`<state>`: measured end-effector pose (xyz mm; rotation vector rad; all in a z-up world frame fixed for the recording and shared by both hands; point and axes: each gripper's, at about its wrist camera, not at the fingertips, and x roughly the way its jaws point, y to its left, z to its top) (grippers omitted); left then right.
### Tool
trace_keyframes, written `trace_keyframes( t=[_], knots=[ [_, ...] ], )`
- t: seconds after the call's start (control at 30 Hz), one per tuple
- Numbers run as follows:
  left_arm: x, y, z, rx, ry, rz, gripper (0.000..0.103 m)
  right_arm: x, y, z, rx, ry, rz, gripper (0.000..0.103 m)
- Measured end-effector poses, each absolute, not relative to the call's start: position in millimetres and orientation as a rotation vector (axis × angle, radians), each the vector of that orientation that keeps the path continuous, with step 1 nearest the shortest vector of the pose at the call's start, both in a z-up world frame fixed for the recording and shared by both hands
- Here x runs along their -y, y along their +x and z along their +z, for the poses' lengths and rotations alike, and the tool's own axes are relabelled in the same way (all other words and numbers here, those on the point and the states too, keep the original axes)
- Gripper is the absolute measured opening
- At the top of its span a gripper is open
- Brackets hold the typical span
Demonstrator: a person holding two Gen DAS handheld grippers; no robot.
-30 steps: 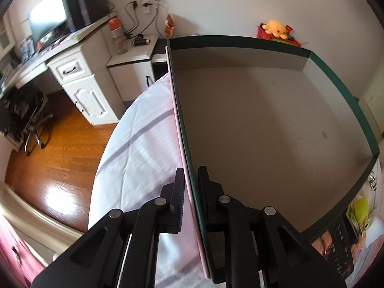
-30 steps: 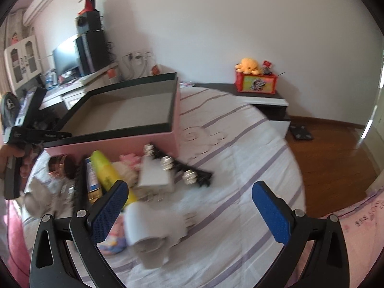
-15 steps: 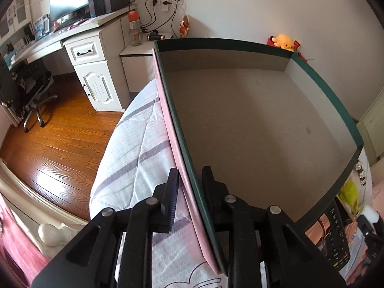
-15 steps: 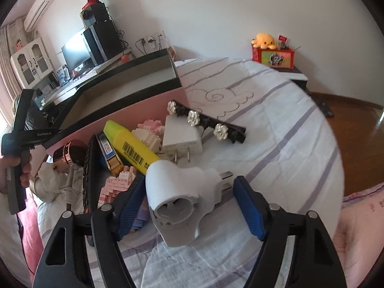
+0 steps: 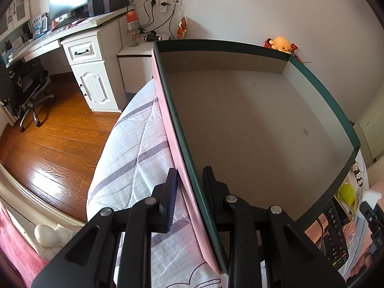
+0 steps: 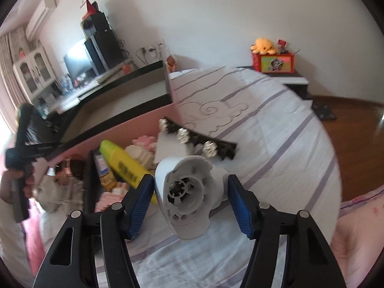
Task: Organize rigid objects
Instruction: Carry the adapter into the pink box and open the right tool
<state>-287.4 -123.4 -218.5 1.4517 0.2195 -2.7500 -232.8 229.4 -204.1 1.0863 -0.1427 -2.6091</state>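
Now | white plug adapter: ribbed round face | right fingers closing around it | left fingers astride box wall

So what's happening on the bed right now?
A person is tidying clutter on the bed with a tool in each hand. The left tool straddles the wall of an empty pink box, with a gap showing at its outer pad. The right tool is closing around a white plug adapter, beside a yellow highlighter.
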Motion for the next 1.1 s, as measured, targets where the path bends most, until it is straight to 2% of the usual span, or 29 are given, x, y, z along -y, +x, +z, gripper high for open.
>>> trace_keyframes(
  t=[0.37, 0.63, 0.87, 1.1],
  knots=[
    [122, -292, -217, -0.181, 1.47, -2.765, 0.024, -233, -253, -164, -0.01, 0.962, -2.723, 0.064],
    [117, -304, -214, 0.033, 1.536, -2.807, 0.028, -213, -284, -136, -0.057, 0.863, -2.738, 0.064],
    [118, -315, -212, 0.192, 1.613, -2.837, 0.03, -168, -308, -137, -0.154, 0.855, -2.667, 0.064],
    [117, -319, -211, 0.212, 1.62, -2.845, 0.03, -137, -324, -149, -0.207, 0.893, -2.599, 0.064]
  ],
)
